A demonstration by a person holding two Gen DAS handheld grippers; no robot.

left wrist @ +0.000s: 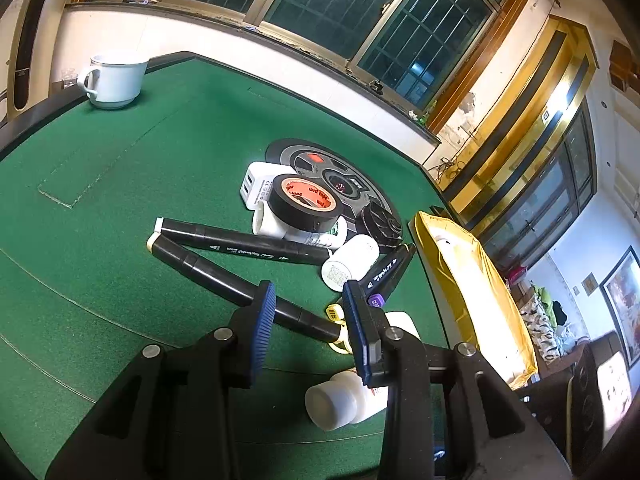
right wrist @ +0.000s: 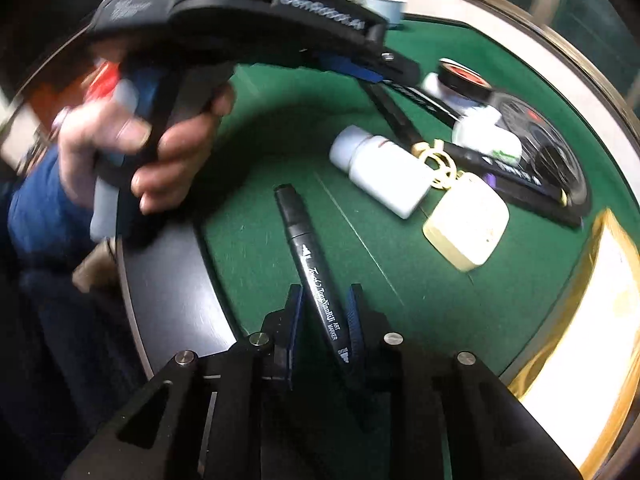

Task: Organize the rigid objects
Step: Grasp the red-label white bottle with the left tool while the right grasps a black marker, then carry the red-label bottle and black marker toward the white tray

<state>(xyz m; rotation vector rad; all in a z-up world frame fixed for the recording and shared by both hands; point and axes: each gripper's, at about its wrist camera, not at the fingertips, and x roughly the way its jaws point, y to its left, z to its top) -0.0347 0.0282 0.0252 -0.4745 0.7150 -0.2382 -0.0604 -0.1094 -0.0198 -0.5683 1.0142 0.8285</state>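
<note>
Nearest the lens in the right wrist view, the right tool (right wrist: 324, 320) pinches a black art marker (right wrist: 310, 268) between its blue pads, barrel angled toward the upper left of the frame, probably lifted clear of the green desk (right wrist: 260, 248) for carrying toward the yellow bag (right wrist: 592, 320) at lower right. Motion blur makes the contact hard to confirm.

At the bottom of the left wrist view, the left tool (left wrist: 310, 320) stands wide open and empty over another black marker (left wrist: 224, 276) lying across the gap, seemingly lined up for a grasp. More clutter waits at frame centre: a tape roll (left wrist: 306, 206), a white charger (left wrist: 258, 184), a white pill bottle (left wrist: 348, 398).
</note>
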